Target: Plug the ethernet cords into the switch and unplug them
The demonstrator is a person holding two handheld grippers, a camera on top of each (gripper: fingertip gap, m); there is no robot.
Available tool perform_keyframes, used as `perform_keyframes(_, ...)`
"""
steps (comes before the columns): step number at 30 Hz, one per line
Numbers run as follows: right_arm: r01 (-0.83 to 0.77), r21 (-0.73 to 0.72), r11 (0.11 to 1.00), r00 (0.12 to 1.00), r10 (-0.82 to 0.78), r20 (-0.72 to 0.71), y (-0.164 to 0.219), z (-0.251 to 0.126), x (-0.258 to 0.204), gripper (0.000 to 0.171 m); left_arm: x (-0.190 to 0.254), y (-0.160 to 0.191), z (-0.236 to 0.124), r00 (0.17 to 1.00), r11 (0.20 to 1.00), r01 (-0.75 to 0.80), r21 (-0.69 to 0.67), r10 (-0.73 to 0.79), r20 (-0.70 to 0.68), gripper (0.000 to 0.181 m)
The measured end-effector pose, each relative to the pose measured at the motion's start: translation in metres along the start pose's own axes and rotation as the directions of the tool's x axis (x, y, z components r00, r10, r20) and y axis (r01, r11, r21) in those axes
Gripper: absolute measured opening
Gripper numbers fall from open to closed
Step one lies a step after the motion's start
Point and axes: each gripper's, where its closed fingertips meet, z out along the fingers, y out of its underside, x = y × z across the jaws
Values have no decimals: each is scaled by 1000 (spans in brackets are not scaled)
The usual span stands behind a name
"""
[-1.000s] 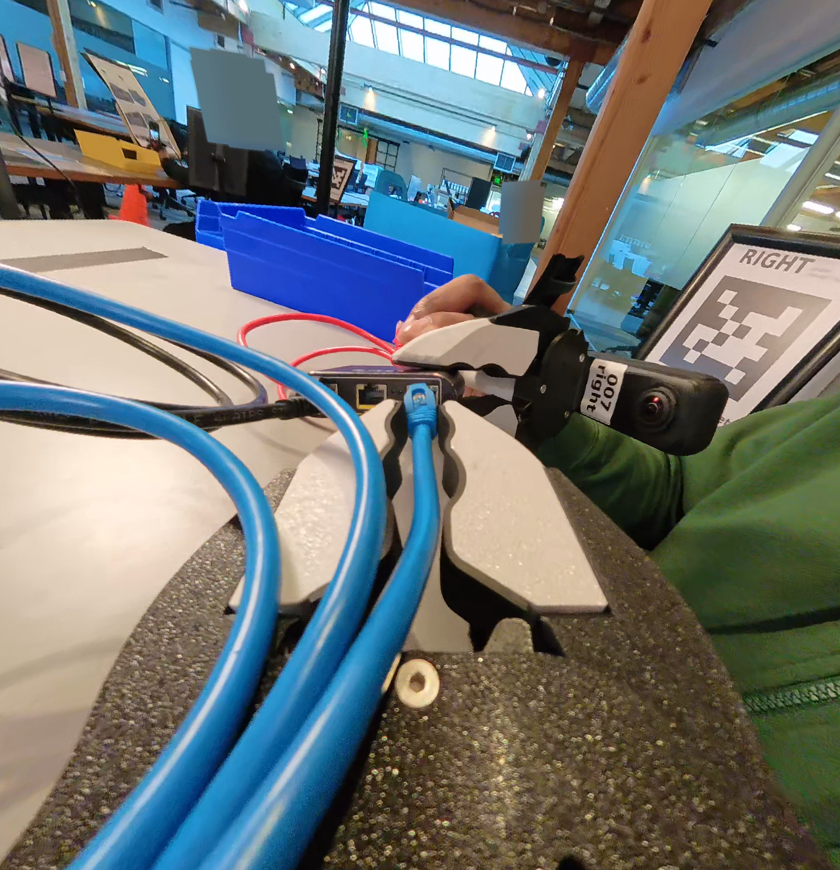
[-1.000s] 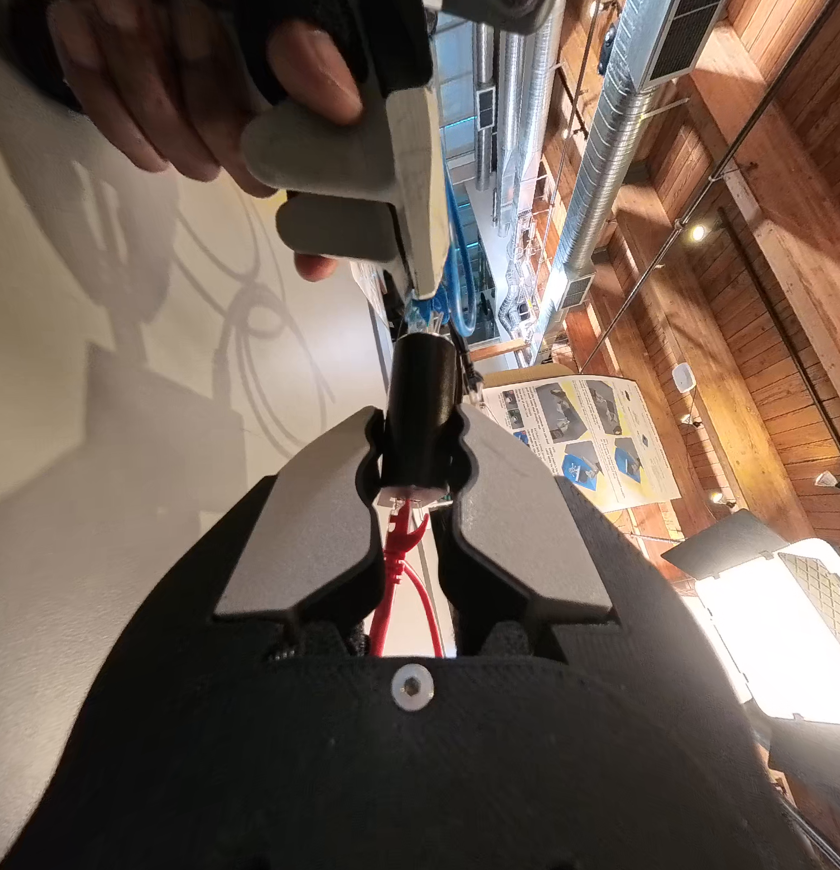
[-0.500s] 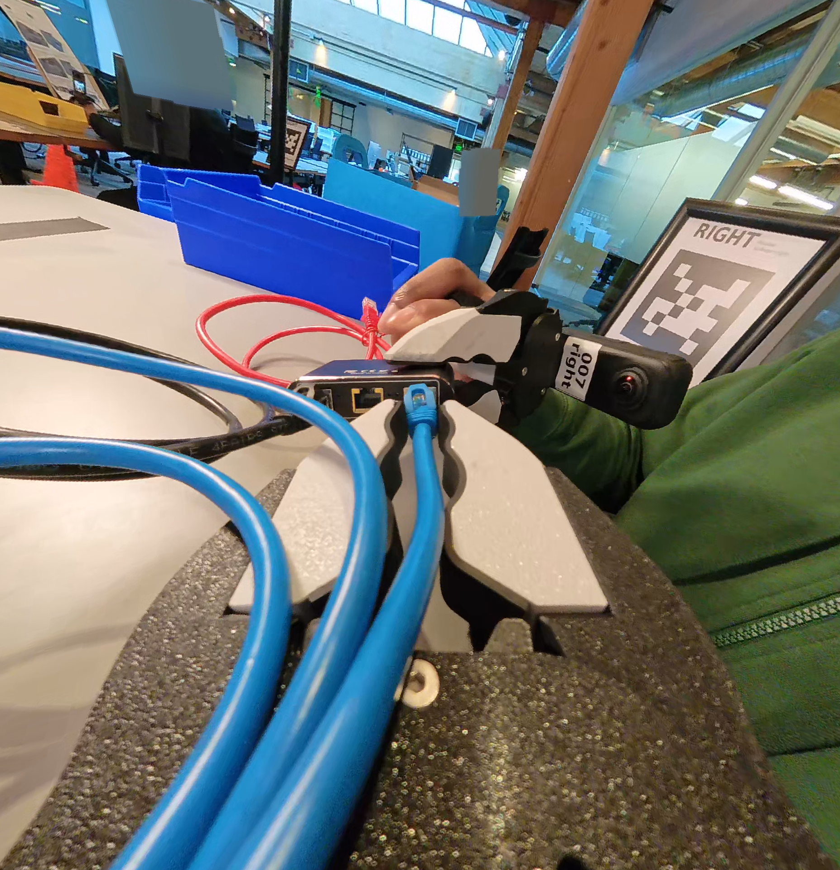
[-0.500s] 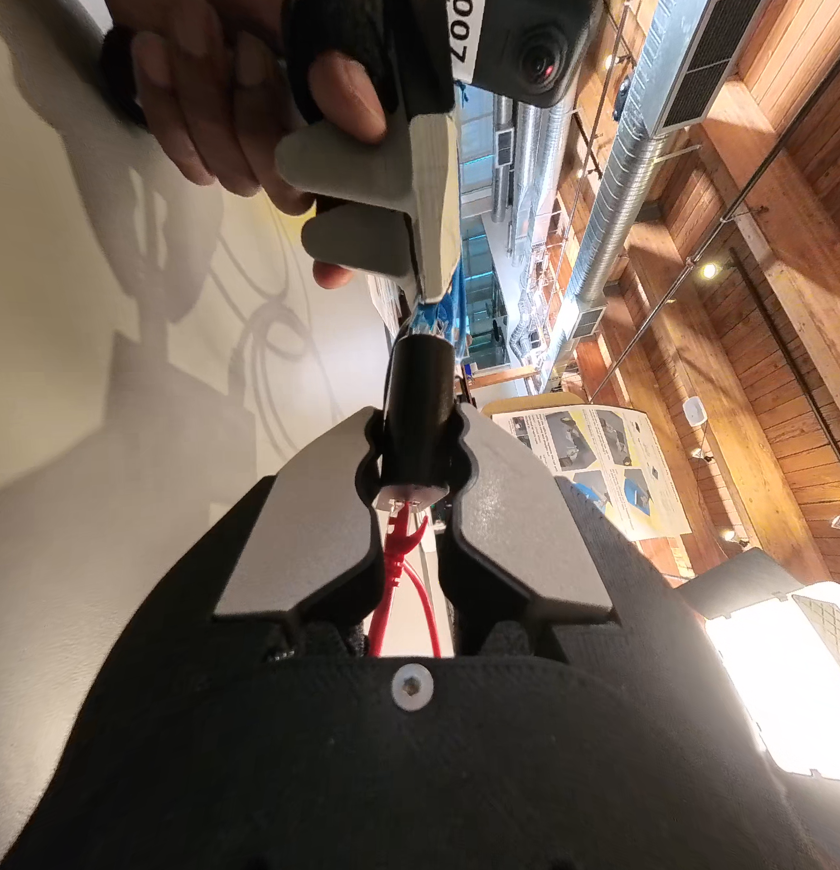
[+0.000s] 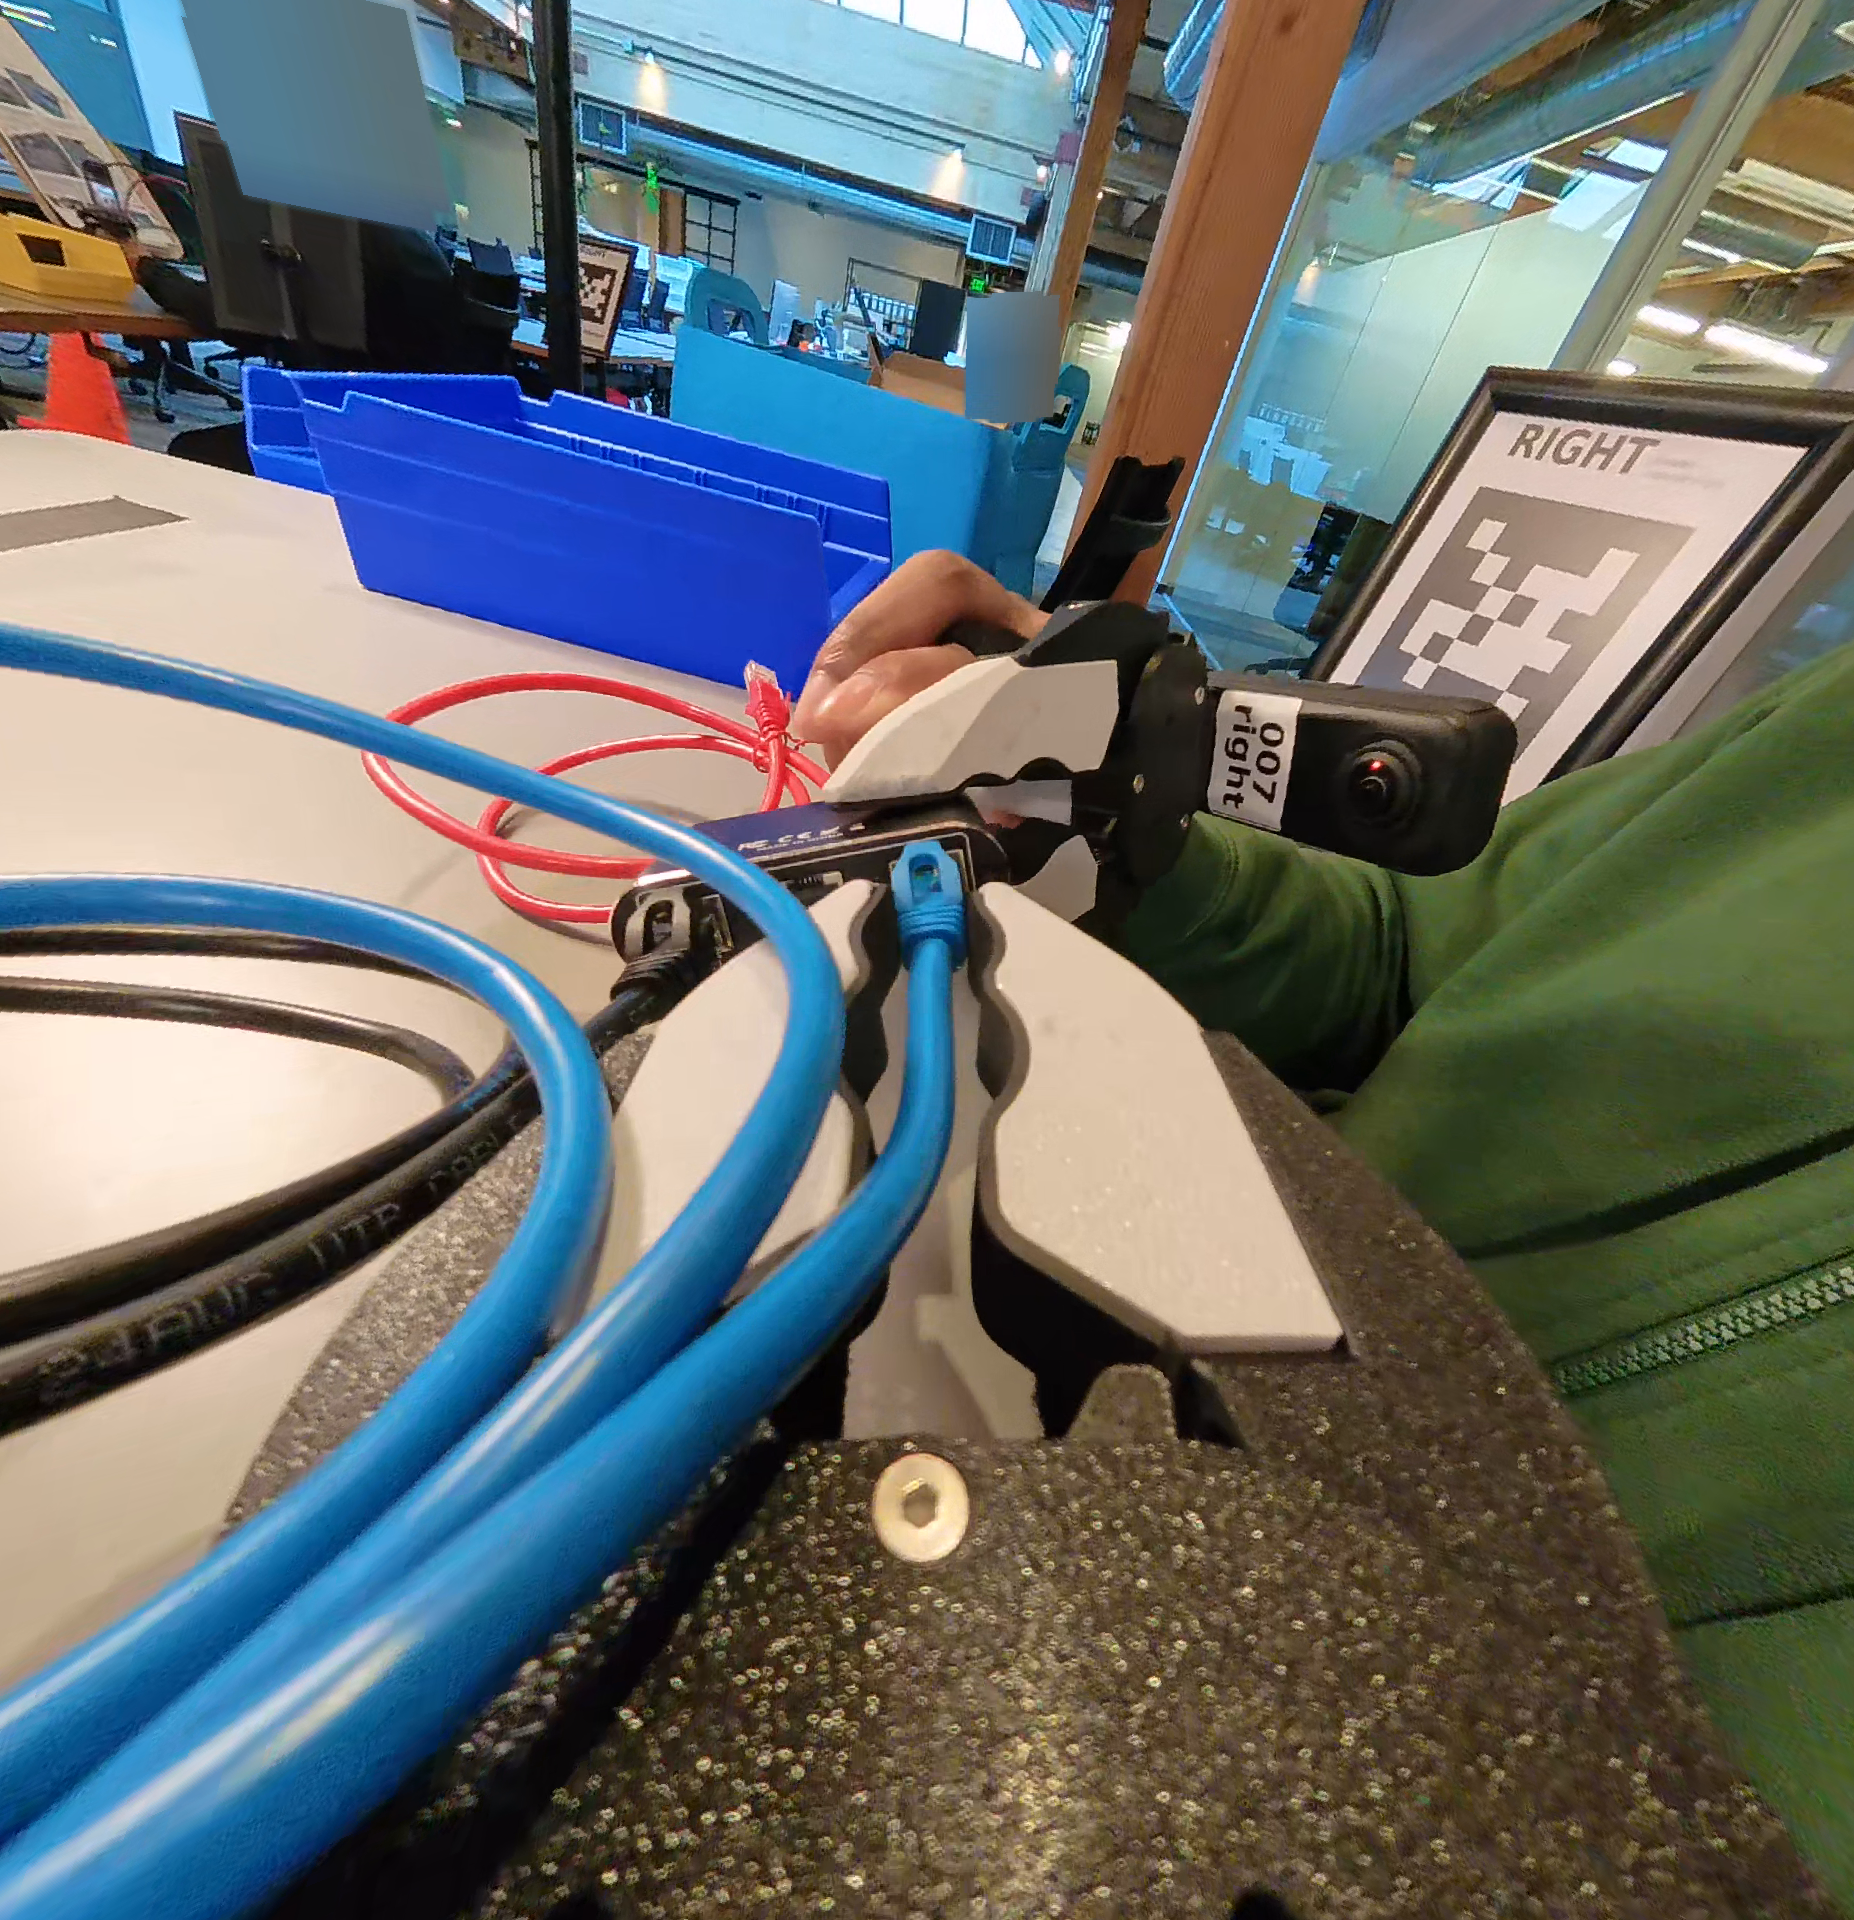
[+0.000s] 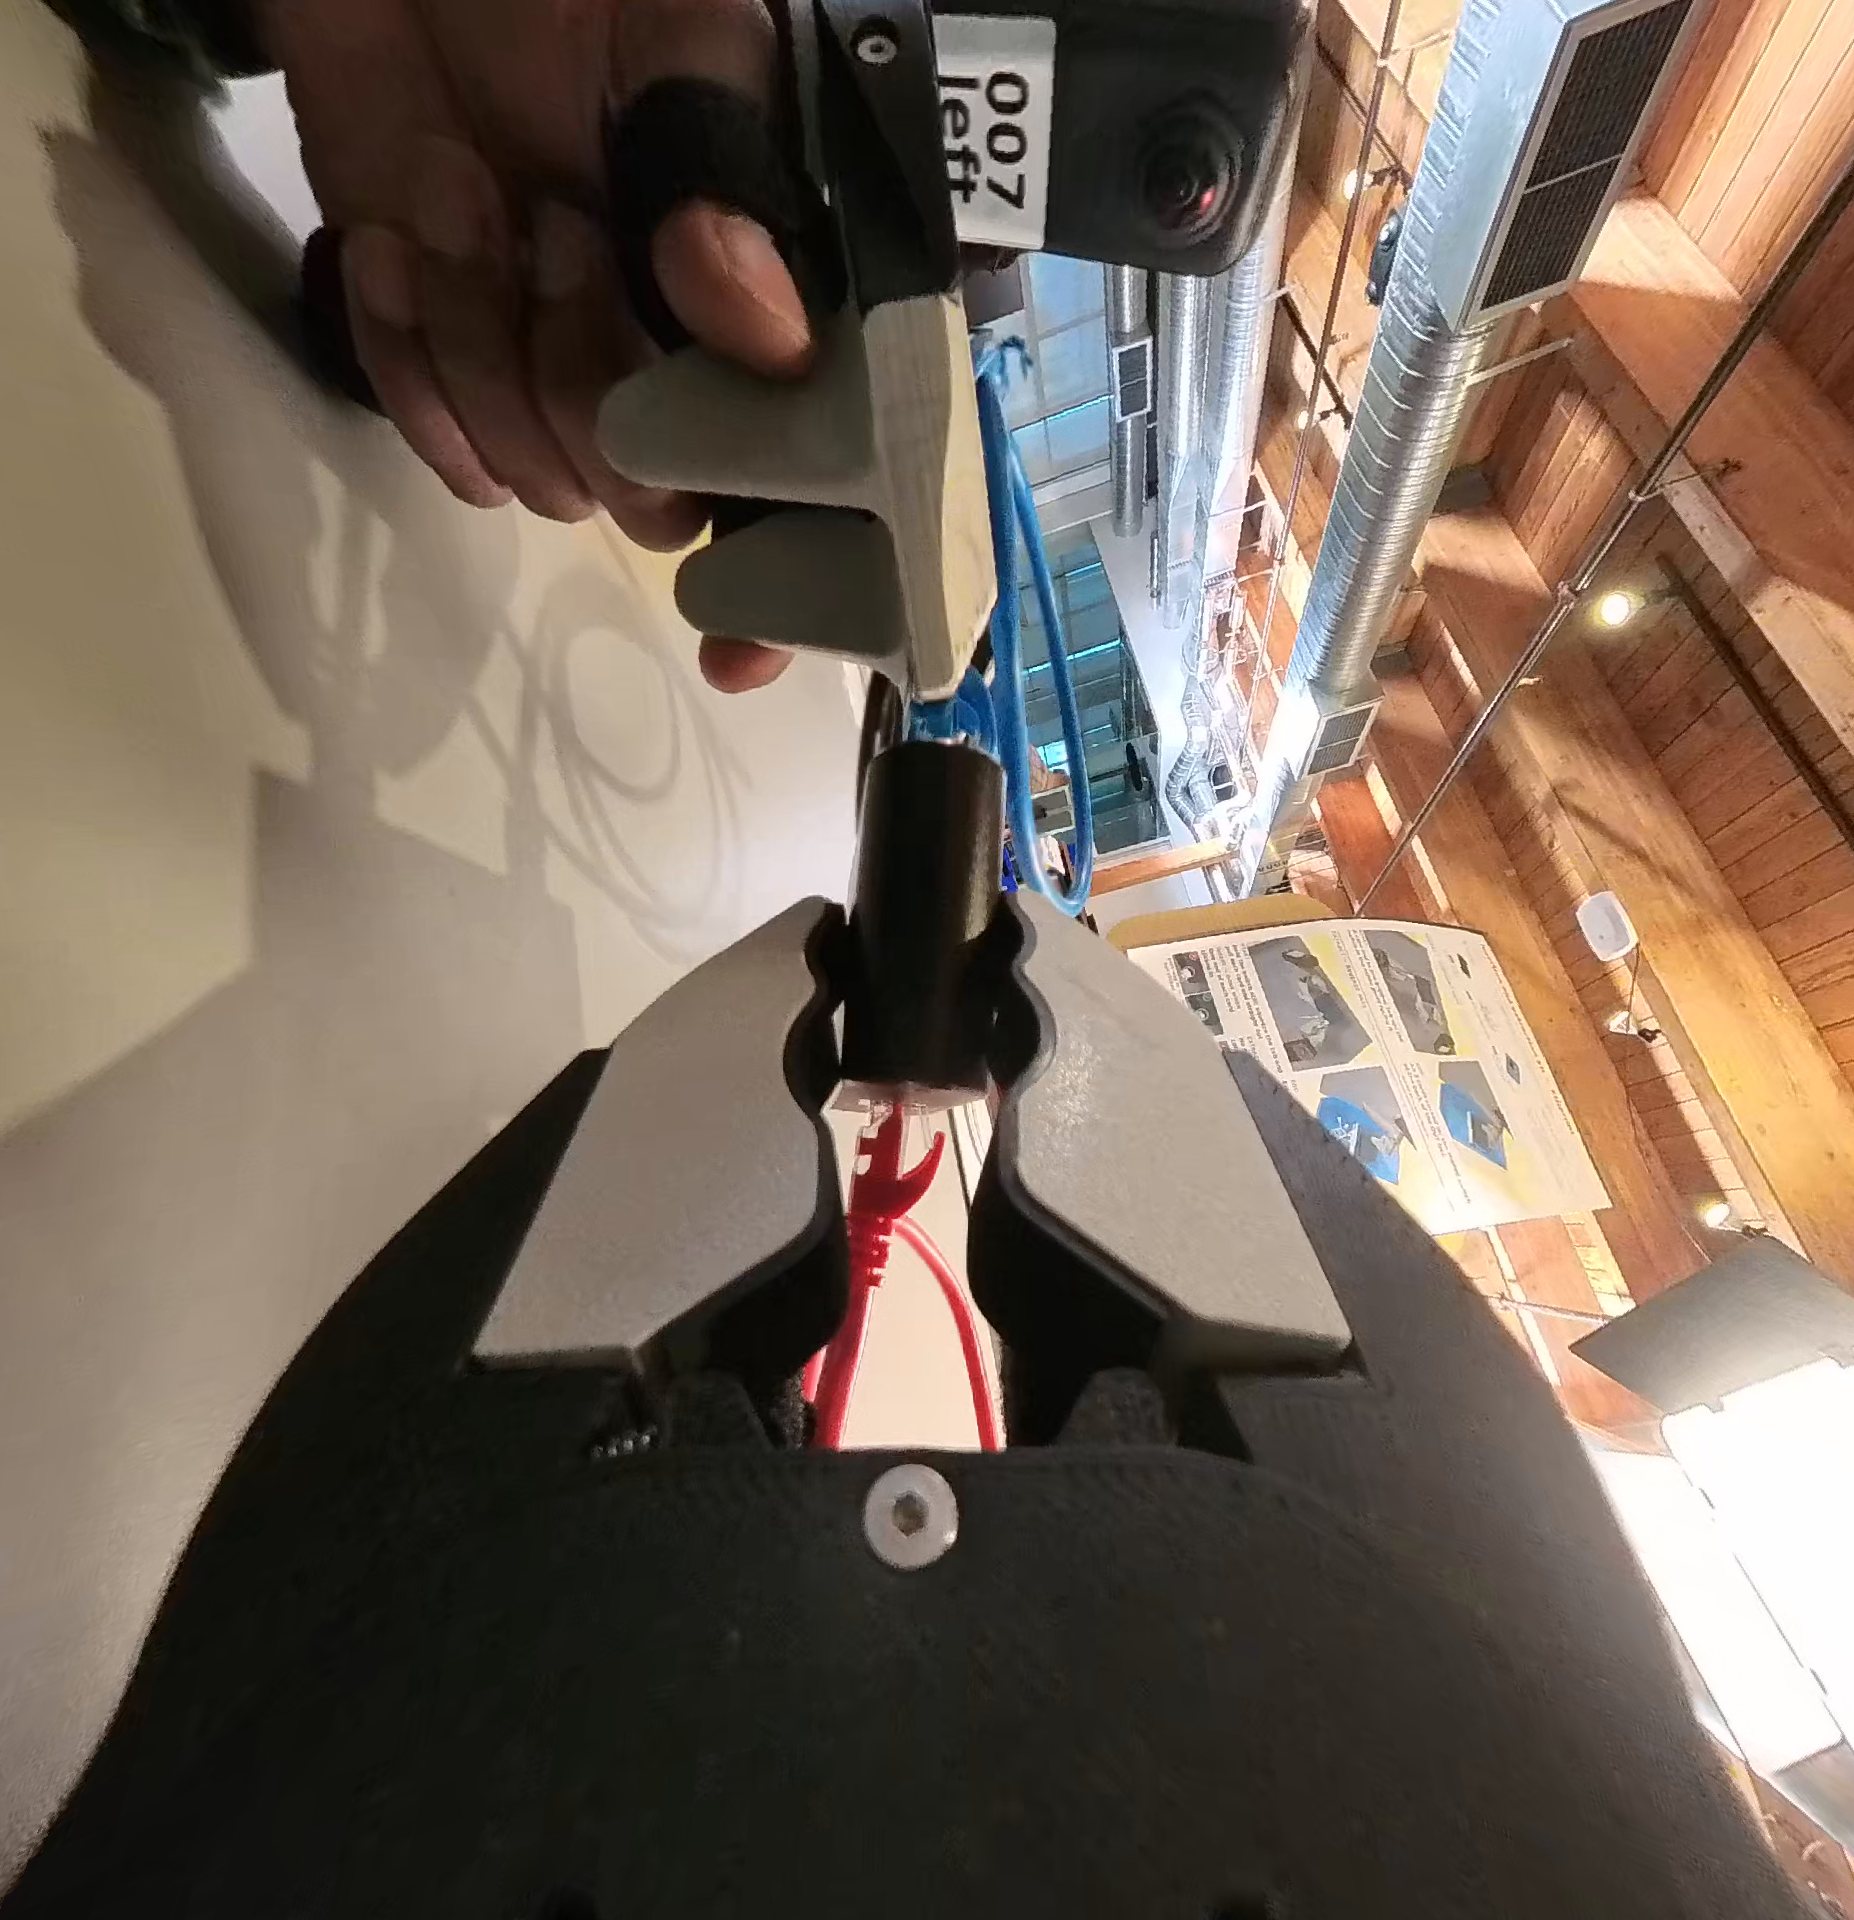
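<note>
The black switch (image 5: 829,836) is held off the grey table (image 5: 175,727), tilted. My right gripper (image 6: 918,935) is shut on it, with both pads pressed on its sides; it also shows in the left wrist view (image 5: 933,805). A blue ethernet plug (image 5: 928,894) sits in a port on the switch's front. My left gripper (image 5: 918,904) stands around this plug's boot with a dark gap beside it, so it is open. The blue cord (image 5: 902,1122) runs back between the fingers. A black cord (image 5: 653,951) is plugged in at the switch's left end. A red plug (image 6: 881,1174) sits at its near end in the right wrist view.
A red cord (image 5: 549,748) lies coiled on the table behind the switch, with a loose red plug (image 5: 767,691) sticking up. Blue bins (image 5: 590,530) stand farther back. A framed marker sign (image 5: 1567,592) stands at right. Blue cord loops (image 5: 403,956) drape over my left gripper. Less than 4 cm separates the two grippers' tips.
My left fingers have eased apart around the blue plug, which stays in the port. The switch has tilted a little in the right gripper, which stays shut on it.
</note>
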Motion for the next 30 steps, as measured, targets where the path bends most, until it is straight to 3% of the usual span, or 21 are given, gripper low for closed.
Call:
perform_keyframes(15,49,-94,994,999,-48,15,14,5,-4,26,-9,8,7,996,998,-8,-62,14,91,12)
perform_keyframes(21,97,-160,982,993,-106,-51,21,8,6,26,-19,13,10,989,995,24,-101,-9,150,41)
perform_keyframes(30,123,-199,972,985,-143,-92,26,5,13,26,-21,9,5,986,997,36,-64,-25,164,45)
